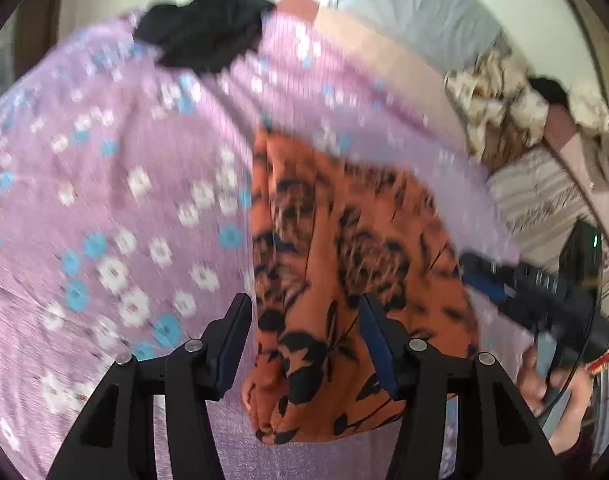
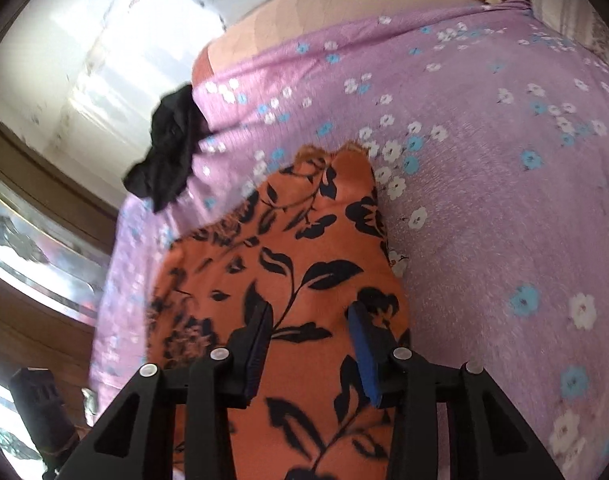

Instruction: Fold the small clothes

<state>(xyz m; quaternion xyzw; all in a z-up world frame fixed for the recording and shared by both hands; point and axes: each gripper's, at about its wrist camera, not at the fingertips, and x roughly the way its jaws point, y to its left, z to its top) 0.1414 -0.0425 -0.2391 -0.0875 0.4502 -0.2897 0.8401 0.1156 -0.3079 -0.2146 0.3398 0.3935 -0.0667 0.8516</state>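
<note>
An orange garment with black flower print (image 1: 344, 264) lies lengthwise on a lilac flowered bedsheet (image 1: 116, 184). My left gripper (image 1: 304, 312) is open, its jaws standing on either side of the garment's near end. The right gripper, held in a hand, shows at the right edge of the left wrist view (image 1: 552, 304). In the right wrist view the same garment (image 2: 304, 264) runs away from me, and my right gripper (image 2: 310, 320) is open above it, holding nothing. A black garment (image 1: 204, 36) lies crumpled at the bed's far edge; it also shows in the right wrist view (image 2: 168, 148).
A pile of patterned clothes (image 1: 504, 112) and a striped cloth (image 1: 544, 208) lie at the right of the bed. A grey pillow (image 1: 420, 4) sits at the far end. Wooden furniture (image 2: 32, 336) and a bright window (image 2: 84, 60) stand left of the bed.
</note>
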